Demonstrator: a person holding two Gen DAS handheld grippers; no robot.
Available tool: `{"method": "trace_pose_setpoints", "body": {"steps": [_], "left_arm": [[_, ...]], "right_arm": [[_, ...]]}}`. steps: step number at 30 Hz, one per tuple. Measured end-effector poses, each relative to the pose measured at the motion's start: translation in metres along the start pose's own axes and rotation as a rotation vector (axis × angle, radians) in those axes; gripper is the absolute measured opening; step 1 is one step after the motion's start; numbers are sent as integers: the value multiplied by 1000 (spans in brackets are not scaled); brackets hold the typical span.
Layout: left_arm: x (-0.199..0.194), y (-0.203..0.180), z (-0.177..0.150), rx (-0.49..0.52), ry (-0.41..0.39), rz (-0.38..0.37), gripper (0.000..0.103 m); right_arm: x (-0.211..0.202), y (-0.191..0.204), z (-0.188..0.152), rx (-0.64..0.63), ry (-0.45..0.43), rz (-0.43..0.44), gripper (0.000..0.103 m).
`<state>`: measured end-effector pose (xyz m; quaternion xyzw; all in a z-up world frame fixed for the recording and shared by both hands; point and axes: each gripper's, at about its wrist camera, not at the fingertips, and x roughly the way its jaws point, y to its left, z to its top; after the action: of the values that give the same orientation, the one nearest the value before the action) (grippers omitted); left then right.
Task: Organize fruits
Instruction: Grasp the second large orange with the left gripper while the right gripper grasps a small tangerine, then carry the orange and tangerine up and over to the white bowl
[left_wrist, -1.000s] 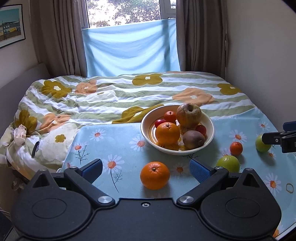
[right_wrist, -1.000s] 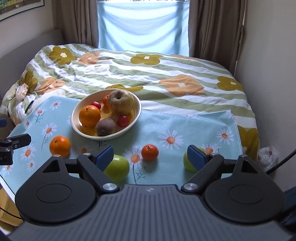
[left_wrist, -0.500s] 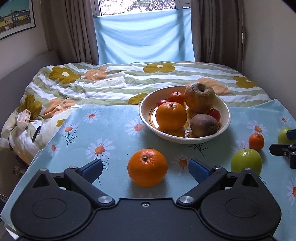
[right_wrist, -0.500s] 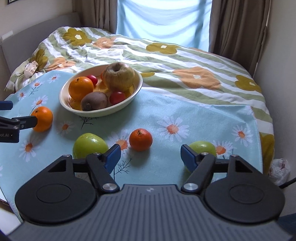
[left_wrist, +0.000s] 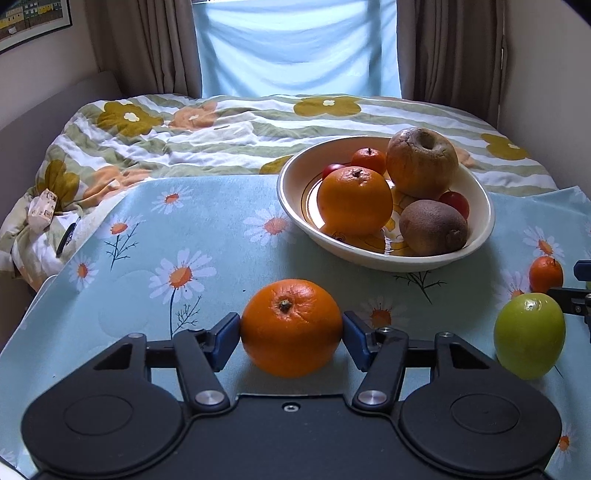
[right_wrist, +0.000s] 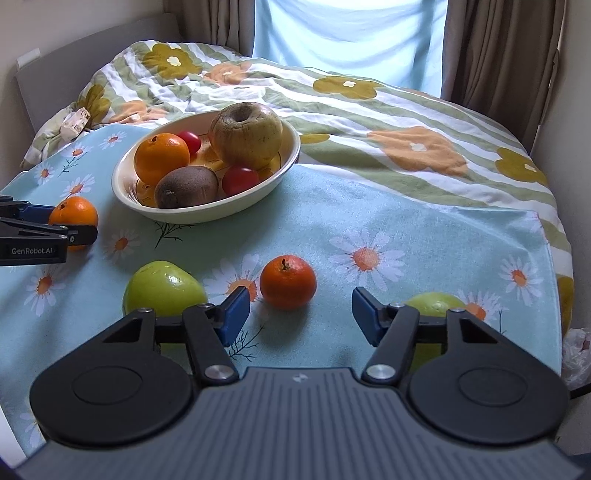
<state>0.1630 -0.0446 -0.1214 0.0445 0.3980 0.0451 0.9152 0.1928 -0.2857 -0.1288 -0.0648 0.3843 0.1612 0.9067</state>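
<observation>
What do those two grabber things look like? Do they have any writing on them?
Both match. The left gripper has a black body with two round discs, silver screws, angular black arms and blue pads on its fingers. The right gripper looks the same, but its body is ribbed grey. Seen from the side, the left one carries white lettering, "GenRobot.AI". No hands, sleeves or cables show.

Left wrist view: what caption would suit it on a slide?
Left gripper closing its jaws around an orange on the daisy cloth, near a fruit-filled bowl.

Daylight is admitted through the covered window (left_wrist: 299, 48) ahead of the claw; soft shadows are cast forward; edges are fisheye-bowed; focus is sharp.
</observation>
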Motion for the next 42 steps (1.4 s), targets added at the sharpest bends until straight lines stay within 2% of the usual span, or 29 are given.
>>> {"method": "trace_pose_setpoints", "body": {"steps": [12, 16, 30, 42], "left_arm": [[-9, 0, -6, 17, 17, -12, 63], [-12, -1, -10, 23, 15, -15, 63], [-36, -1, -16, 12, 5, -36, 63], [-108, 9, 4, 21, -84, -45, 63]], "right_arm": [[14, 0, 2, 12, 7, 20, 66], [15, -4, 3, 37, 4, 39, 51], [-12, 2, 13, 42, -22, 7, 51], [-74, 18, 37, 138, -43, -1, 51]]}}
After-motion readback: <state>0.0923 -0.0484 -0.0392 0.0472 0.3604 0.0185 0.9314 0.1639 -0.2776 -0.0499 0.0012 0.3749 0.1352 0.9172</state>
